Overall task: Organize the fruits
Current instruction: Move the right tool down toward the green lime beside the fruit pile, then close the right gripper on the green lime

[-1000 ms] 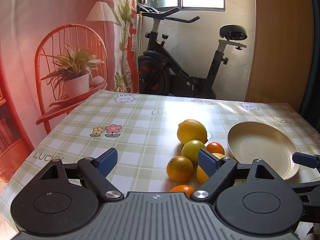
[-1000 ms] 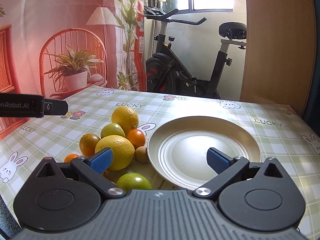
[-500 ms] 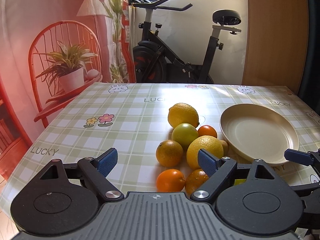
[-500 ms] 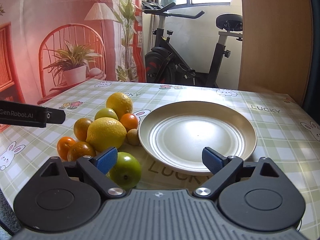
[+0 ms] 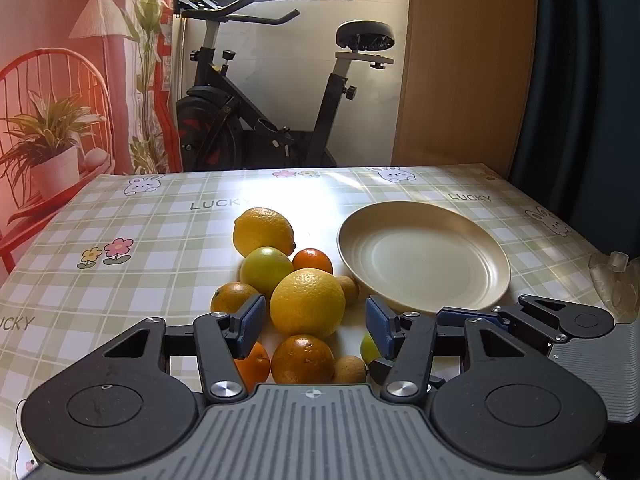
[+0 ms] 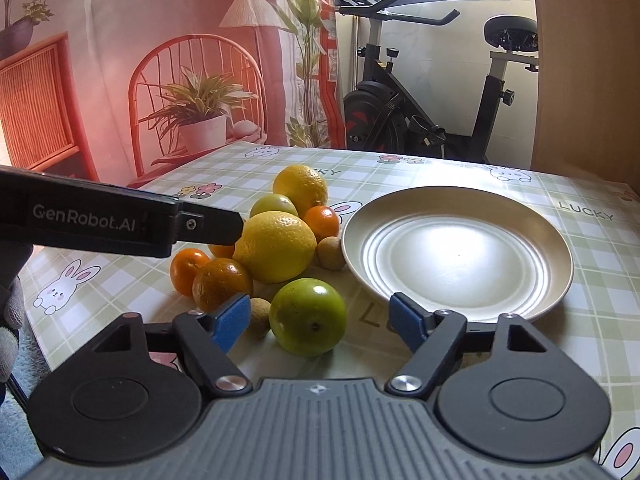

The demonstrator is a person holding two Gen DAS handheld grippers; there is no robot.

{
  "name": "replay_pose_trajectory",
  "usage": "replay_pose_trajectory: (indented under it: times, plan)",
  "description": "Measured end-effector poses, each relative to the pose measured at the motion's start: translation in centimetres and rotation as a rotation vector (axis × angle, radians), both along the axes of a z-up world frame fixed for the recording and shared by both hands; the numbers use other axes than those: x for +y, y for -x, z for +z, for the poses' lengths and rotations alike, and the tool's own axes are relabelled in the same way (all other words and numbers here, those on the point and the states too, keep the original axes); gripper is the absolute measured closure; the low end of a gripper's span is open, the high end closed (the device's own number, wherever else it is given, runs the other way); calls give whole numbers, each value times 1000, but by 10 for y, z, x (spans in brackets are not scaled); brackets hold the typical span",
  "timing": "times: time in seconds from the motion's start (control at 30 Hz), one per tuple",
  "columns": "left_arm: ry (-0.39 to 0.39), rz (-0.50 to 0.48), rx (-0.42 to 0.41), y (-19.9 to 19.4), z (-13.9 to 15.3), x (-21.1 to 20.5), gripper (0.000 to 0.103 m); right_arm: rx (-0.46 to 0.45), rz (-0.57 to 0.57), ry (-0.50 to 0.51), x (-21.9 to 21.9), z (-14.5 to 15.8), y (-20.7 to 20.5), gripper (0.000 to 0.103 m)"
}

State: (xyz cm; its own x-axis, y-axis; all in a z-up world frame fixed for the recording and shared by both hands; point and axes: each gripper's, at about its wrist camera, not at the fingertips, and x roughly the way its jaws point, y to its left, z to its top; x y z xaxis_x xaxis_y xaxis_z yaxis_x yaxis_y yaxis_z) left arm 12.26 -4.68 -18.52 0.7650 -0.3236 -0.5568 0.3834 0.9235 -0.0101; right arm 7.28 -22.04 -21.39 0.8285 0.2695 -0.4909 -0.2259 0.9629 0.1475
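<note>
Left gripper spread wide, holding nothing, pads level with the big lemon straight ahead between them. Best to ease forward until both pads flank the lemon's widest part, then close slowly; a round, waxy skin likely to squirt out if pinched ahead of centre. Worth minding the neighbours touching it: an orange just below, a lime beyond on the left, since a careless pad could roll them off across the tabletop. Right gripper likewise wide open and empty, with a green lime centred just ahead of its pads, near the plate ahead and to the right. Plate bare, so nothing sorted yet by the look of it; short lift and carry rightward needed for either fruit. Count, from the right wrist view: two lemons, two limes, four oranges or mandarins (one partly hidden behind the left gripper's finger), two small brown fruits, one plate. Ten fruits in all, clustered left of the plate, mostly touching one another.
</note>
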Motion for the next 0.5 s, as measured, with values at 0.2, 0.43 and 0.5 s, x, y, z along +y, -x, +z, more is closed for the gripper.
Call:
replay_pose_trajectory:
  times: [0.2,0.43,0.5]
  plan:
    - [25,-84,123,-16,-9,-13,54,20,-2,-16,-2,-5,-3,46]
    - [58,-119,221,-34,-24,-25,55,38,7,-32,-3,-8,-5,49]
    - [64,-139,237,-36,-26,-27,55,47,5,-39,-3,-10,-6,49]
